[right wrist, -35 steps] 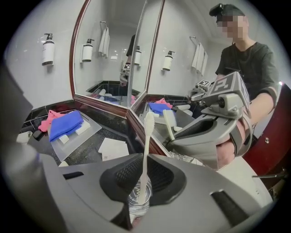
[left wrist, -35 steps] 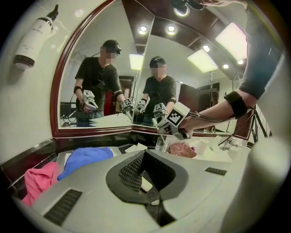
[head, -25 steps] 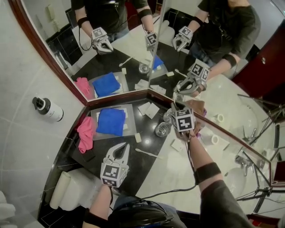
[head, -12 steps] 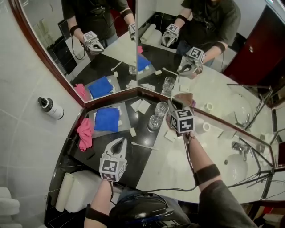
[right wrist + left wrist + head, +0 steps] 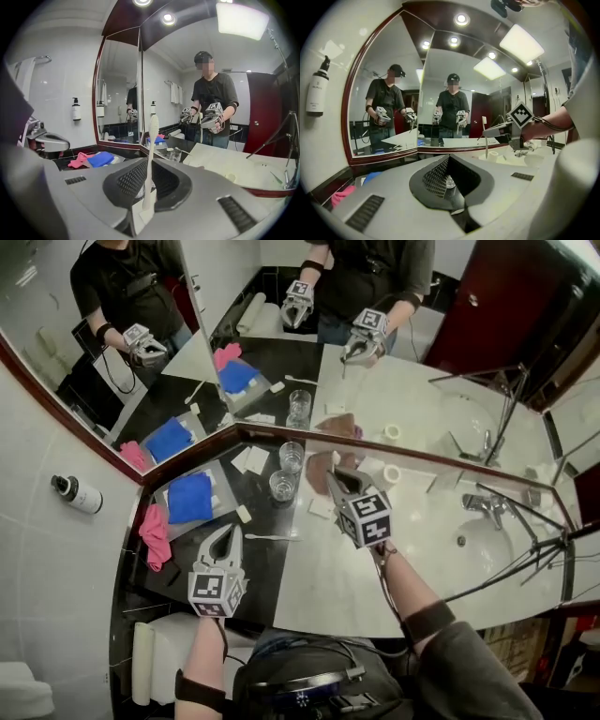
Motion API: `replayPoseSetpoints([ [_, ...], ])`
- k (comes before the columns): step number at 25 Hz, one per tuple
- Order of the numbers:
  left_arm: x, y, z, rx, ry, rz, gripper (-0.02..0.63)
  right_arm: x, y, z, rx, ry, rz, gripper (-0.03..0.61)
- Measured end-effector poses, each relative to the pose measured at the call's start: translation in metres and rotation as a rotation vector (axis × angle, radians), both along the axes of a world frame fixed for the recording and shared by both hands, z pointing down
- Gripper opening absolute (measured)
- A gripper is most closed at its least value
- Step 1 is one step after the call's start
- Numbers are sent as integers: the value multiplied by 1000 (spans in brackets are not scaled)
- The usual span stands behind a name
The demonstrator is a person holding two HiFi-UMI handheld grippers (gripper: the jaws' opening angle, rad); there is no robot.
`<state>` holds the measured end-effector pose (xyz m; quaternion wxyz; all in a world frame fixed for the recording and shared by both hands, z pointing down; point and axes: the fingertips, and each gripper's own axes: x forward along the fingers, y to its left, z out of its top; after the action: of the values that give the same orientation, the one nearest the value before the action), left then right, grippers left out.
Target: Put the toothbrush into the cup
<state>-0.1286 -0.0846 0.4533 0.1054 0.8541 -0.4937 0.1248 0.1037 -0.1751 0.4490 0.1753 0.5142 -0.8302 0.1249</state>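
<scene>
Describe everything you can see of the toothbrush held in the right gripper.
The toothbrush is slim, white and looks like plastic. It stands nearly upright, wider head end up, with its bristles too blurred to make out. The jaws of the right gripper are closed on its handle, and both ends stick out past them. It is held in the air and touches nothing else.

Grey left tongs (image 5: 225, 532) and right tongs (image 5: 331, 476) bear black-and-white marker cubes (image 5: 365, 517); wrists wear black bands (image 5: 427, 620).
</scene>
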Motion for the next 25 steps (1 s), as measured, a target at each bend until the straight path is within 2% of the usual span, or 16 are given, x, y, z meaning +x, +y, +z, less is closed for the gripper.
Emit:
replayPoseSetpoints([
  [7,31,17,4,-10,-19,42,0,47,66,12,-25,-24,56,52],
  [17,62,39,5,-20,-51,72,0,103,122,19,-47,-48,124,52],
  [21,62,43,3,-17,-56,57,0,100,136,29,-74,-30,94,54],
  [25,47,50,4,-21,-62,28,0,63,143,47,-117,20,-24,53],
])
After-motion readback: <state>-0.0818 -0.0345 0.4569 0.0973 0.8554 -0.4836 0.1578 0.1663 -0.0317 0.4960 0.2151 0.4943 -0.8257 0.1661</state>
